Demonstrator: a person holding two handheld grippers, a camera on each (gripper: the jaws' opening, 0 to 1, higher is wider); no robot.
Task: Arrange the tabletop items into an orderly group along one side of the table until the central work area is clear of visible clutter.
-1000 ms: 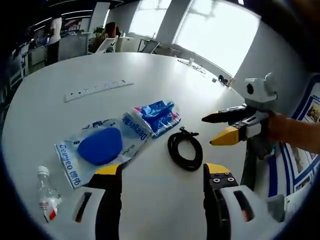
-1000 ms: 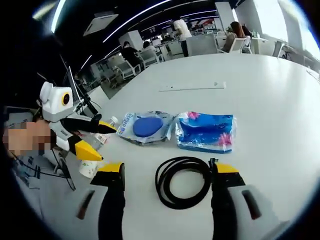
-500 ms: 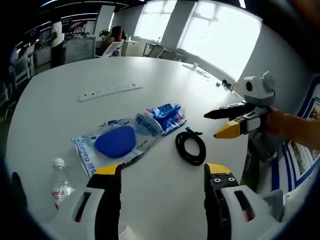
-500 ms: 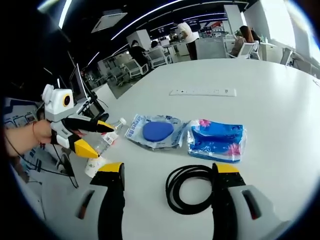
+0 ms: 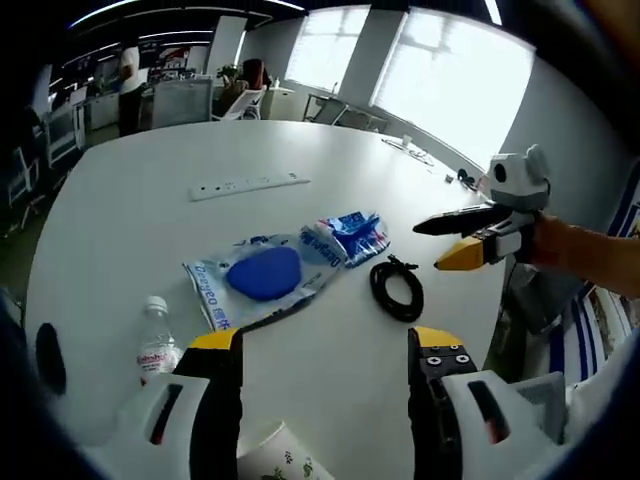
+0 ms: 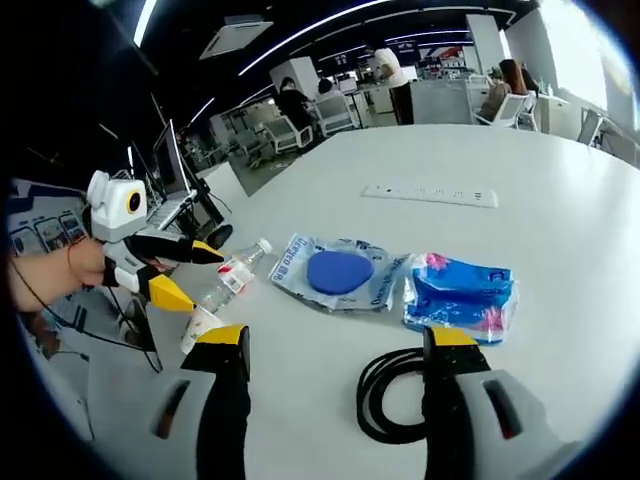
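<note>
On the white table (image 5: pixel 120 230) lie a clear bag holding a blue pad (image 5: pixel 265 275), a blue packet (image 5: pixel 355 232), a coiled black cable (image 5: pixel 397 290), a small water bottle (image 5: pixel 157 345) and a paper cup (image 5: pixel 275 455). My left gripper (image 5: pixel 323 340) hangs open above the near table edge, the cup low between its jaws. My right gripper (image 5: pixel 428 247) floats open beyond the cable. In the right gripper view, the right gripper (image 6: pixel 337 338) is open just above the cable (image 6: pixel 395 400), with the bag (image 6: pixel 340 272), packet (image 6: pixel 462 292), bottle (image 6: pixel 232 280) and cup (image 6: pixel 200 325) ahead. The left gripper (image 6: pixel 203 278) stands open by the bottle.
A white power strip (image 5: pixel 248 185) lies farther out on the table, also the power strip (image 6: pixel 430 194) behind the bag. Office desks, chairs and people stand beyond the far edge. A hand (image 6: pixel 50 270) holds the left gripper off the table's side.
Both views have drawn back from the table, so the items look smaller and farther. The bottle and the paper cup have come into the left gripper view. The items lie where they were.
</note>
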